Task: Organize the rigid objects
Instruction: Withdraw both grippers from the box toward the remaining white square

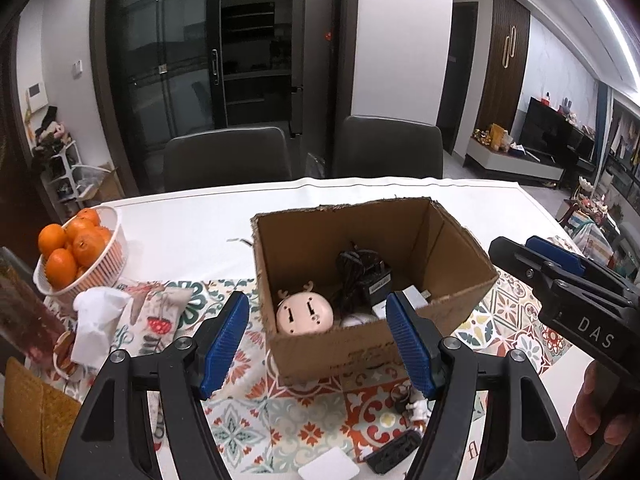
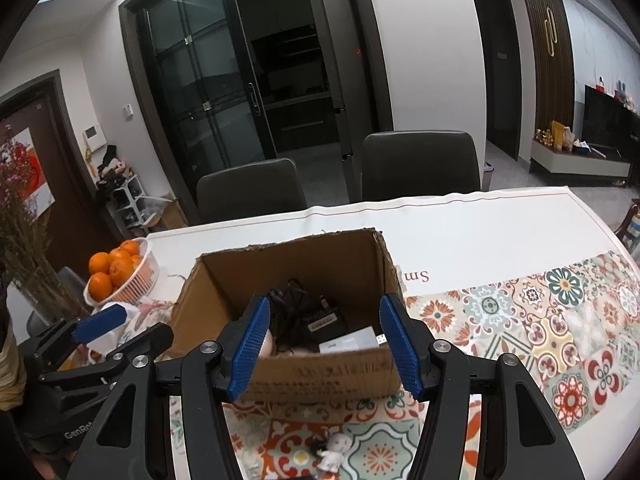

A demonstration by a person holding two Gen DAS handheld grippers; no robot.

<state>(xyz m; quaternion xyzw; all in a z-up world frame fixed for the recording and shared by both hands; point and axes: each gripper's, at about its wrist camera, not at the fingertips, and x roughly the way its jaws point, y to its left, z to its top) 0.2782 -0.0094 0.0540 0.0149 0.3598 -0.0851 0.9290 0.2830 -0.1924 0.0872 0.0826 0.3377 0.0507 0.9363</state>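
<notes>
Through the left wrist view, we are holding the left tongs (image 1: pixel 318 344) wide and empty above the surface (image 1: pixel 460 200). The cardboard box (image 1: pixel 460 248) is sitting just beyond them, containing a pink clock (image 1: pixel 305 315) and black adapter (image 1: pixel 376 284). A small figurine (image 1: pixel 418 410) is lying near the right finger.

Through the right wrist view, we are holding the right tongs (image 2: pixel 325 348) wide and empty, the box (image 2: pixel 320 374) just ahead, the figurine (image 2: pixel 334 454) below between the fingers.

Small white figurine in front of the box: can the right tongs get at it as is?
Probably yes. The white figurine lies on the cloth before the cardboard box, below the open, empty right tongs, nothing covering it.
</notes>
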